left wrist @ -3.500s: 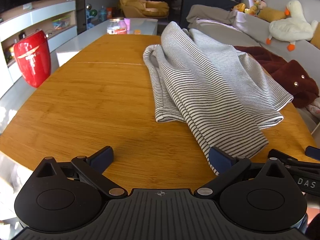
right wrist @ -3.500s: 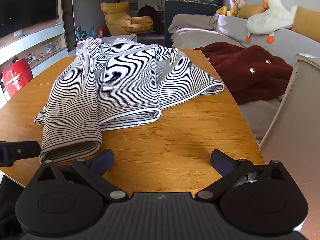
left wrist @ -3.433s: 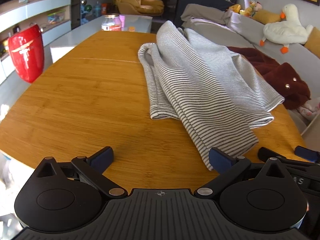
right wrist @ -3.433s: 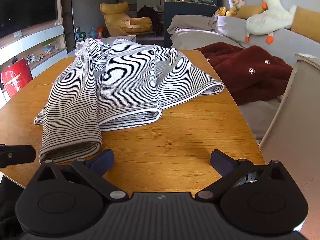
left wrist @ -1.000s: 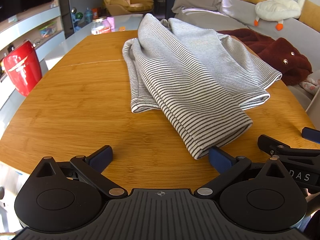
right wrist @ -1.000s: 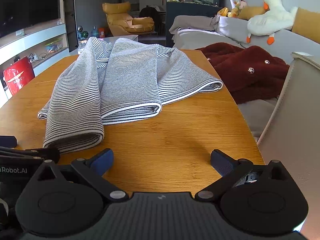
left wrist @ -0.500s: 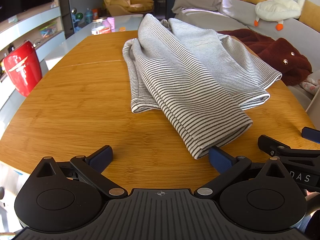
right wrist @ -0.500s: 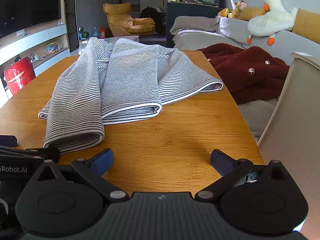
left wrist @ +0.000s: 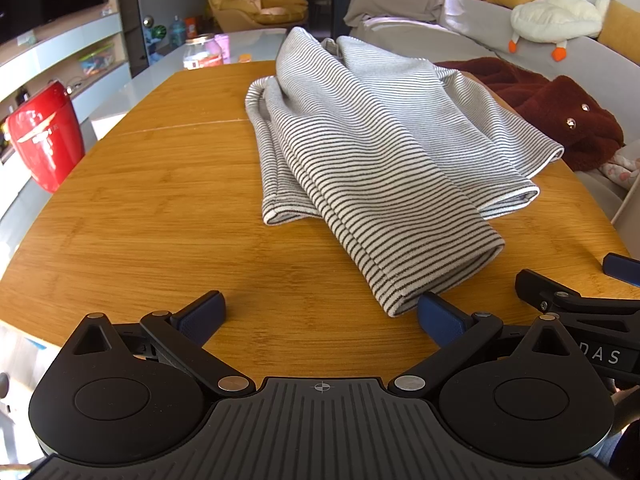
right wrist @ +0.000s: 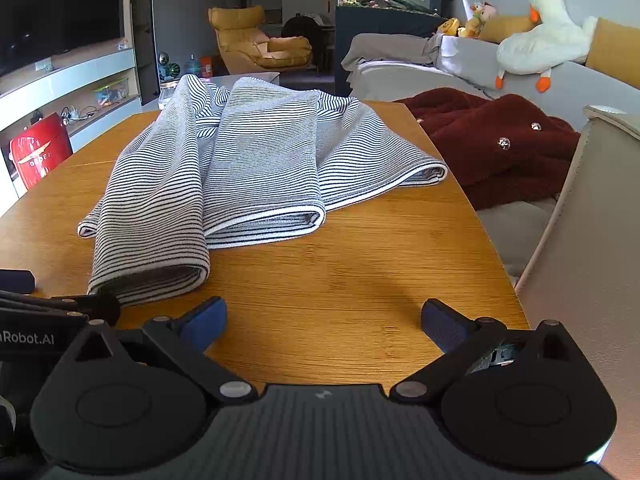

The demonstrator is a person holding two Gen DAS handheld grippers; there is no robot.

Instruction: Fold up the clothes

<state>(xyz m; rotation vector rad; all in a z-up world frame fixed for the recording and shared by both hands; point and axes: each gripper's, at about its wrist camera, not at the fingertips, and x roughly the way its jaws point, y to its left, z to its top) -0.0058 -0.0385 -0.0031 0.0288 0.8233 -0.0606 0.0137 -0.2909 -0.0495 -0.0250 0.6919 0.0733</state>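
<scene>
The left gripper (left wrist: 320,314) has its two blue-padded fingers (left wrist: 200,314) spread wide apart, and nothing is between them; it hangs just over the near edge of the wooden table (left wrist: 152,208). The right finger pad of this gripper is just beside the near end of the striped garment (left wrist: 372,152), but from this view I cannot tell if it touches the cloth. The right gripper (right wrist: 322,320) is also wide open and empty, with bare table wood between its fingers (right wrist: 444,324), and it is near the same table edge; its own tips appear at the right border of the left wrist view. The striped garment lies on the table in loose folds, white with thin dark stripes. One long folded part reaches toward the grippers and lies over another layer, and the wider part with white hems spreads to the right side of the table. In the right wrist view the garment (right wrist: 256,168) is in front and to the left of the open fingers. Beyond the right table edge a dark red fleece (right wrist: 492,144) lies on a grey sofa (right wrist: 576,76), where a white goose toy (right wrist: 548,44) rests on the backrest. A red container (left wrist: 44,136) stands to the left of the table, and a yellow armchair (right wrist: 256,44) is far behind.
</scene>
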